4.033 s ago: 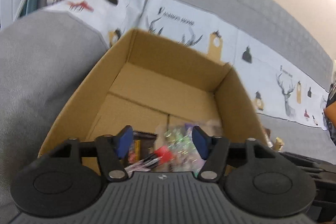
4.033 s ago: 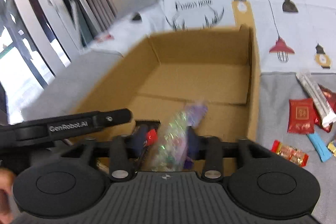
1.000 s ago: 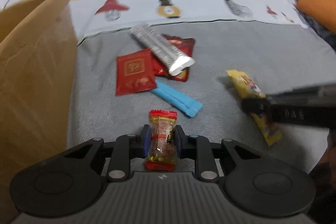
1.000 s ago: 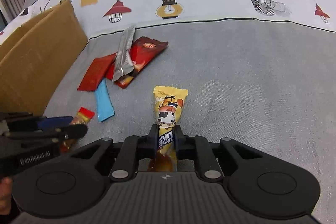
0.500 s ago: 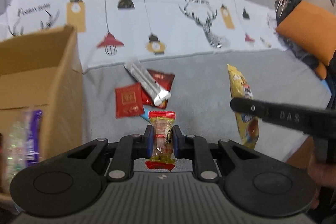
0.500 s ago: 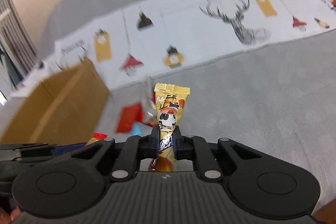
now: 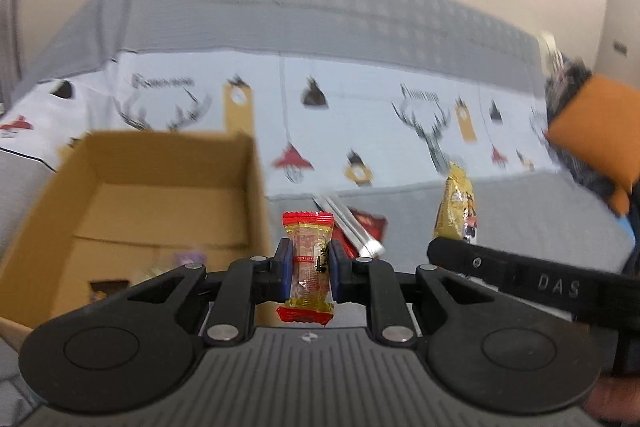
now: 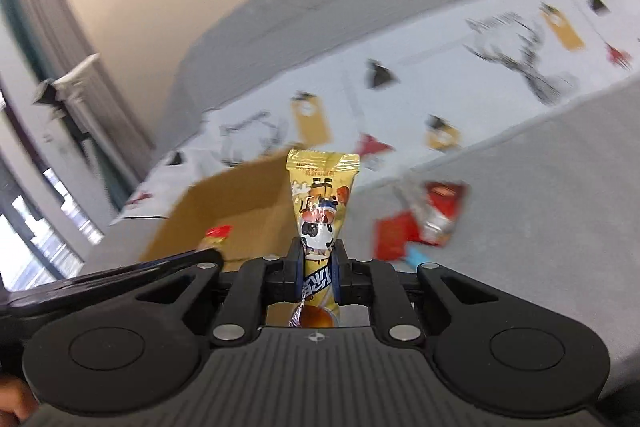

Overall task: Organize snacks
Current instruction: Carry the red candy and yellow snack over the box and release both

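My left gripper [image 7: 307,267] is shut on a small clear candy with red ends [image 7: 307,247], held up in the air just right of the open cardboard box [image 7: 256,187]. The box holds several wrapped snacks [image 7: 188,261] on its floor. My right gripper [image 8: 318,269] is shut on a yellow cartoon snack packet [image 8: 322,203], standing upright between its pads. That packet [image 7: 456,207] and the right gripper's arm also show at the right of the left wrist view. Beyond the right gripper the box [image 8: 240,211] lies ahead and to the left.
Red packets [image 7: 366,223], a silver stick pack [image 7: 352,227] and a blue strip [image 8: 416,257] lie on the grey sofa seat right of the box. A printed cloth [image 7: 360,107] covers the backrest. An orange cushion [image 7: 592,131] sits at the far right.
Both grippers have lifted off the seat with their snacks and swung left toward the box; the box's inside now shows in the left wrist view.
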Available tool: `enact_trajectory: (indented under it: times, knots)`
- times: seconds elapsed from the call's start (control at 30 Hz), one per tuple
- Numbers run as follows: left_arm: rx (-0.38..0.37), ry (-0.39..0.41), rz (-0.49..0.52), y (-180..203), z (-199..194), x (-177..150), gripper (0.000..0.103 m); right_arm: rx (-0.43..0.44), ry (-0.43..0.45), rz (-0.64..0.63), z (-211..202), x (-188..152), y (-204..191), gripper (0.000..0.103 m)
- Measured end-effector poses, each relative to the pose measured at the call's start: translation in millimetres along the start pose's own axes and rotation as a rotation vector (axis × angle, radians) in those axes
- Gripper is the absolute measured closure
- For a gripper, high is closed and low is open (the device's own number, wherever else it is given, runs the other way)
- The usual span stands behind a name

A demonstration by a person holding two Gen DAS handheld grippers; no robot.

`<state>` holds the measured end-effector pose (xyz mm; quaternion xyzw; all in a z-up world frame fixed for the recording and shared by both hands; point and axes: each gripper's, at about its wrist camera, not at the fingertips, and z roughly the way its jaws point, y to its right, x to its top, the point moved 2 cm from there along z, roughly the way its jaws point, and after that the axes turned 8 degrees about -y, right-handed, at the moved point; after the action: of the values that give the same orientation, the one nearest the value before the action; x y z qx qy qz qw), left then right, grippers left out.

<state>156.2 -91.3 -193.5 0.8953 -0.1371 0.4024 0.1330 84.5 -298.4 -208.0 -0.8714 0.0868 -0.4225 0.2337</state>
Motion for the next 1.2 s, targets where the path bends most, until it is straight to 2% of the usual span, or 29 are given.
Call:
enact_trajectory:
  times: [0.07, 0.13, 0.27, 0.43, 0.67, 0.8, 0.97, 1.1, 1.13, 1.17, 1.2]
  knots:
    - [-0.004, 0.025, -0.042, -16, -12, 8, 0.083, 0.019, 0.01, -0.05, 3, 9, -27, 0.088]
    - [-0.04, 0.064, -0.095, -33, -28, 17, 0.083, 0.043, 0.014, -0.085, 4, 18, -52, 0.088]
    - [-0.08, 0.106, -0.185, -58, -44, 25, 0.083, 0.137, -0.027, -0.032, 12, 33, -83, 0.088]
    - [-0.061, 0.113, -0.222, -85, -33, 26, 0.083, 0.133, -0.059, -0.097, 38, 34, -112, 0.089]
    - [-0.015, -0.017, -0.28, -131, 29, 4, 0.083, 0.061, -0.151, -0.151, 98, 16, -121, 0.088]
    - [0.085, -0.091, -0.261, -151, 60, -10, 0.083, -0.001, -0.216, -0.177, 133, 2, -121, 0.088]
    - [0.137, -0.157, -0.271, -170, 78, -21, 0.083, -0.058, -0.317, -0.192, 176, -14, -117, 0.088]
    - [0.177, -0.178, -0.28, -179, 84, -27, 0.083, -0.041, -0.37, -0.194, 196, -24, -120, 0.088]
    - [0.178, -0.18, -0.284, -179, 83, -27, 0.077, -0.029, -0.38, -0.193, 199, -25, -121, 0.086]
    - [0.186, -0.179, -0.297, -181, 81, -27, 0.062, -0.006, -0.384, -0.188, 199, -25, -122, 0.082]
    - [0.193, -0.174, -0.315, -183, 77, -26, 0.049, 0.017, -0.375, -0.176, 197, -24, -120, 0.073]
